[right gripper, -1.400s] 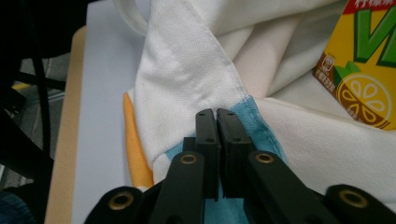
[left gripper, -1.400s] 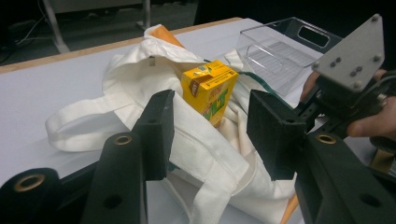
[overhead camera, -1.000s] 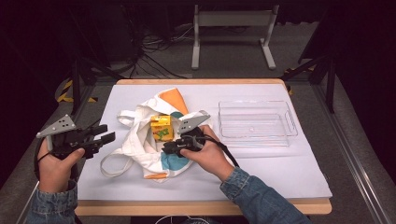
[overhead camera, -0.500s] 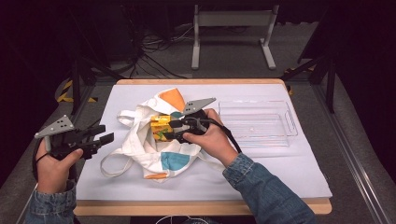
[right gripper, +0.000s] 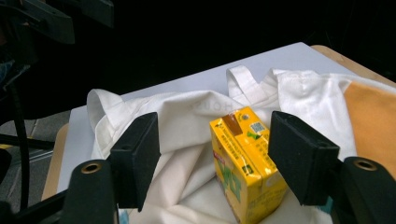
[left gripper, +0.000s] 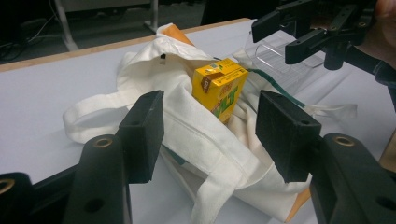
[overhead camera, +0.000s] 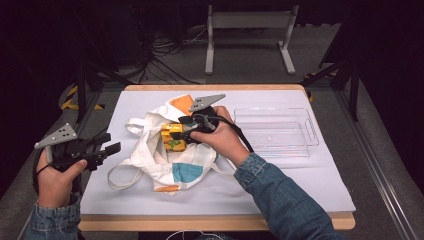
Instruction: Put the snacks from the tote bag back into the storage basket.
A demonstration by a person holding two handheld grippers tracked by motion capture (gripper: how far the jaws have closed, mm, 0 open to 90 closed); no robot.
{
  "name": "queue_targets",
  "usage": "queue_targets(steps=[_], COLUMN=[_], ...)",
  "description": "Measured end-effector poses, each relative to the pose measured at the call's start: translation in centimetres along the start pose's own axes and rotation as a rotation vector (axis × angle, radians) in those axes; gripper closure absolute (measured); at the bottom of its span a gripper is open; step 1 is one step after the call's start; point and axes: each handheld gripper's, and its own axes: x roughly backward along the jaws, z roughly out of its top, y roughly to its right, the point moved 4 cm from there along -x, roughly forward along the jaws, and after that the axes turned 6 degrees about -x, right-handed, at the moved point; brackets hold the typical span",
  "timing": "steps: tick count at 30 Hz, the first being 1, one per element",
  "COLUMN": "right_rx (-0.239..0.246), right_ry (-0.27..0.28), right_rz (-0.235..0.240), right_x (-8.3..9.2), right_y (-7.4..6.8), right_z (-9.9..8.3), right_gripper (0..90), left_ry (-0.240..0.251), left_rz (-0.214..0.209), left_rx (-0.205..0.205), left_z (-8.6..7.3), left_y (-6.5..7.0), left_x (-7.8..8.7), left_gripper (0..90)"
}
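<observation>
the yellow drink carton [overhead camera: 173,138] stands upright on the crumpled white cloth bag [overhead camera: 165,162] near the middle of the tabletop [overhead camera: 280,185], at about nine o'clock from the clear plastic tray [overhead camera: 276,131], which sits well apart from it. the right claw [overhead camera: 186,129] is released: its jaws have just been opening and now stand wide on either side of the carton, pads not pressing on it, as the right gripper view makes plain, where the carton [right gripper: 245,161] rises between the two black pads with gaps on both flanks. the left claw [overhead camera: 107,145] waits at nine o'clock from the bag, jaws parted with nothing between them, aimed toward the carton [left gripper: 218,87] and the bag [left gripper: 187,135]. the main risk from here looks like the soft footing: the carton rests on loose folds, so any brush from a jaw or a tug on the fabric could tip it over. a claw that closes low could also pinch cloth with the carton and drag the bag along. a loose handle loop [overhead camera: 118,175] lying at seven o'clock could snag a jaw too.
</observation>
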Motion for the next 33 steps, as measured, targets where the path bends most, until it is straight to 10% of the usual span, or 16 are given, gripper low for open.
queue_targets(steps=[33], right_rx=[-0.02], right_ry=[-0.083], right_rz=[-0.001], right_x=[-5.9], right_y=[3.9], right_z=[-2.4], right_gripper=[24.5], left_ry=[-0.003], left_rz=[-0.013], left_rx=[0.011], left_z=[-0.2], left_y=[-0.1], left_x=[-0.3], left_gripper=[41.3])
